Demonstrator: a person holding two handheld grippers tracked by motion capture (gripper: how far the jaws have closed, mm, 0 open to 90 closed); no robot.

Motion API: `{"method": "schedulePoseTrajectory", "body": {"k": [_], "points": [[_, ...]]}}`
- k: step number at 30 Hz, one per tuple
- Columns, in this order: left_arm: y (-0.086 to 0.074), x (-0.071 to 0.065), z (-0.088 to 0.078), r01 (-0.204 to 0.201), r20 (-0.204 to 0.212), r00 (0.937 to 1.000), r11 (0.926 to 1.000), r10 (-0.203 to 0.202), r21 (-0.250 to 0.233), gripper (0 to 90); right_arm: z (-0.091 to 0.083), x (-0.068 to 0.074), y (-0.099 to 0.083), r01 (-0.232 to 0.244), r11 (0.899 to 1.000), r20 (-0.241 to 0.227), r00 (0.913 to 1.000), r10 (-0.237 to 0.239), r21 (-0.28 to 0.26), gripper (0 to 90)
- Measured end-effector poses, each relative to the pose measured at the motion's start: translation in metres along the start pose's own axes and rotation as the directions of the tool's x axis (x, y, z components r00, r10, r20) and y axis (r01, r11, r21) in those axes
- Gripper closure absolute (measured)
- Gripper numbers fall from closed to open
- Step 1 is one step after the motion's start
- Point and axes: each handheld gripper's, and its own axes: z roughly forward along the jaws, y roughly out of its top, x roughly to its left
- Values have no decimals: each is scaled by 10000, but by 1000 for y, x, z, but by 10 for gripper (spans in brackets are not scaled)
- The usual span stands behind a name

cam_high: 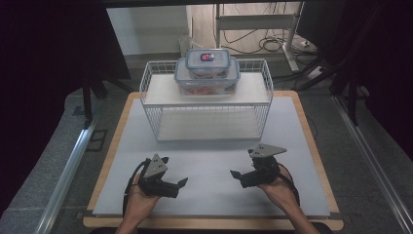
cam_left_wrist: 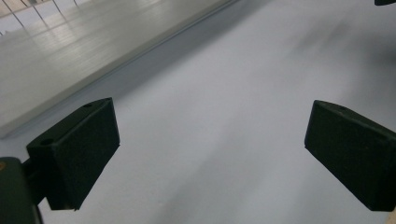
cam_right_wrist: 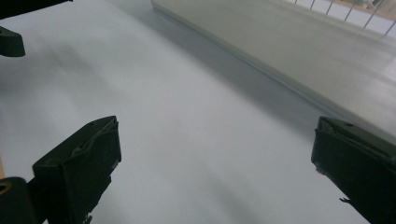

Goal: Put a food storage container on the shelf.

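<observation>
Two clear lidded food boxes are stacked on the top shelf of a white wire rack point(cam_high: 151, 92) at the back of the table. The small box point(cam_high: 208, 62) sits on the large box point(cam_high: 207, 80), which holds something orange. My left gripper point(cam_high: 174, 170) rests open on the white mat near the front left, its jaws pointing right. My right gripper point(cam_high: 242, 163) rests open at the front right, its jaws pointing left. Nothing lies between the left gripper's pads point(cam_left_wrist: 88, 144) or the right gripper's pads point(cam_right_wrist: 84, 158). Both are well in front of the rack.
A white mat point(cam_high: 209, 156) covers the wooden table point(cam_high: 311, 141). The rack's lower shelf board point(cam_left_wrist: 70, 56) point(cam_right_wrist: 303, 56) lies just beyond the grippers. The left gripper's jaw tip point(cam_right_wrist: 9, 42) shows at the right gripper view's top left. Black stands and cables stand on the floor behind.
</observation>
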Motion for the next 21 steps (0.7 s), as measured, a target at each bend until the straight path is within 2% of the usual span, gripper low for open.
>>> {"method": "schedulePoseTrajectory", "body": {"k": [10, 13, 15, 21], "points": [[-16, -3, 0, 223, -29, 9997, 9995, -223, 211, 28, -8, 1, -21, -154, 9997, 158, 9998, 151, 214, 12], [-19, -2, 4, 177, -92, 9998, 9993, -174, 326, 27, -9, 2, -29, -172, 9991, 226, 9996, 163, 398, 12], [-20, -2, 6, 111, -151, 9998, 9989, -104, 462, 27, -10, 2, -33, -171, 9986, 277, 9995, 158, 493, 12], [-25, 0, 14, 248, -134, 9996, 9956, -237, 903, 23, -8, -2, -42, -228, 9968, 398, 9990, 197, 764, 12]]}}
